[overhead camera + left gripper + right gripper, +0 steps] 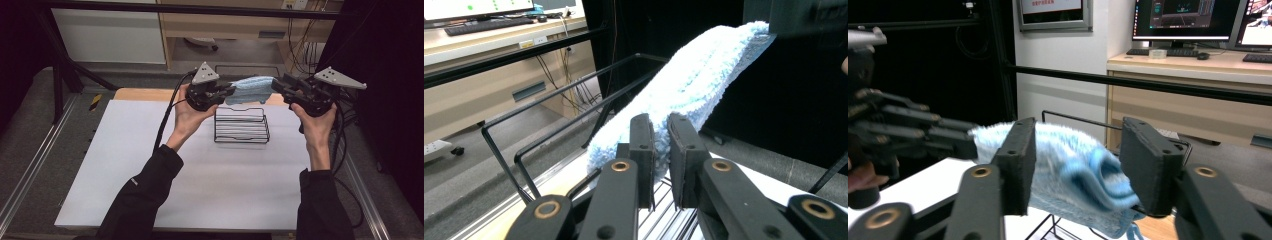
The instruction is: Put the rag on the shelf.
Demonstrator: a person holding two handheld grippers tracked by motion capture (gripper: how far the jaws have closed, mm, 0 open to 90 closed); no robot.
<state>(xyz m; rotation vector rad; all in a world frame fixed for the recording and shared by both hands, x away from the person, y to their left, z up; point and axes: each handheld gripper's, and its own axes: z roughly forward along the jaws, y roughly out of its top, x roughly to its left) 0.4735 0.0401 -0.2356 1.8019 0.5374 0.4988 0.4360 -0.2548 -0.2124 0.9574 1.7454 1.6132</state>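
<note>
A light blue fluffy cloth [250,89] hung in the air above the far part of the desk [150,165], stretched between the two grippers and held over a black wire rack [241,125] that stood on the white desk surface. The left gripper [227,91] was clamped on one end of the cloth; in the left gripper view its jaws stood close together with the blue pile [694,85] pinched between them, the fabric running up and away toward the other gripper, and the rack's wire frame [549,125] lay just beyond and below. The right gripper [276,86] met the cloth's other end, but in the right gripper view its jaws stood wide apart, the folded cloth [1073,170] lying between them and touching the left pad, so it was not squeezing it. The person's left hand [187,117] and right hand [315,122] gripped the tools from below, dark sleeves [145,195] coming in from the near edge.
</note>
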